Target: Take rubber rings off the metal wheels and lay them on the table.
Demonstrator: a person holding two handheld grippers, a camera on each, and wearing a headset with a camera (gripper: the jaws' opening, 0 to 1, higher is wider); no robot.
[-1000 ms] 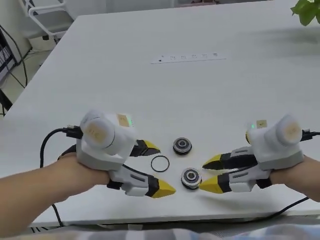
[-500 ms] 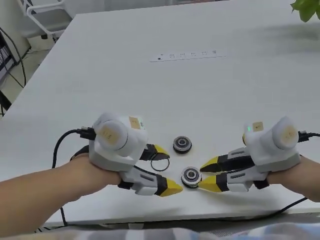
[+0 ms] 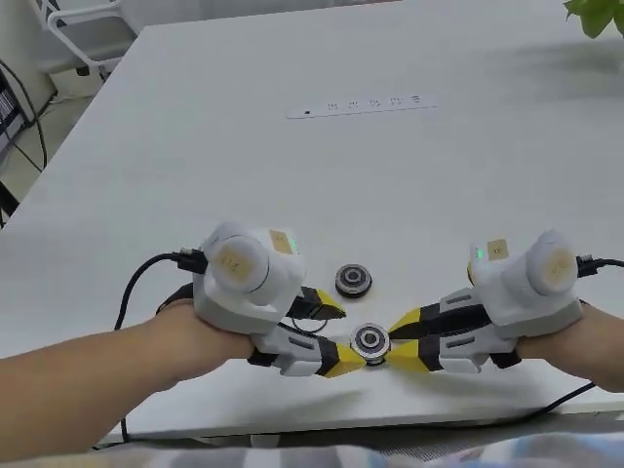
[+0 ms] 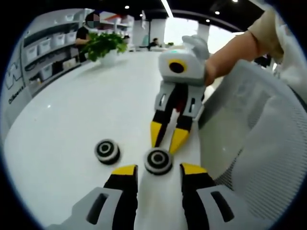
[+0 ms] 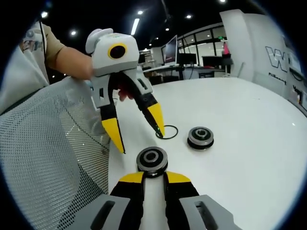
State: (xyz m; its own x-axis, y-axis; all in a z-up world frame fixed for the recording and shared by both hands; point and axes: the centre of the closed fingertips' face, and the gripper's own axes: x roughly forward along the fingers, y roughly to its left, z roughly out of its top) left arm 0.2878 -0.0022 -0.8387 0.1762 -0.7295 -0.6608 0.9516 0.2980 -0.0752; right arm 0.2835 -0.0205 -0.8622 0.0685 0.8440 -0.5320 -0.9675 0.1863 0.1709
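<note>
The left gripper point(image 3: 343, 336) and the right gripper point(image 3: 400, 337) are held tip to tip close to the near edge of the table point(image 3: 195, 146), about midway along it. A dark-rimmed metal wheel point(image 3: 370, 340) lies flat between them. The left gripper's jaws are spread wide, and in its own view the wheel is seen just ahead of the two yellow tips, centred on the gap. The right gripper's jaws are parted only narrowly, with bare table between them; their tips are set just against the wheel's side, and nothing is clasped. A second wheel point(image 3: 353, 280) lies a little farther from the near edge, apart from the first. A loose rubber ring point(image 5: 168, 138) lies flat on the table beside the left gripper's farther tip. A power strip point(image 3: 356, 104) is set well back toward the far edge.
</note>
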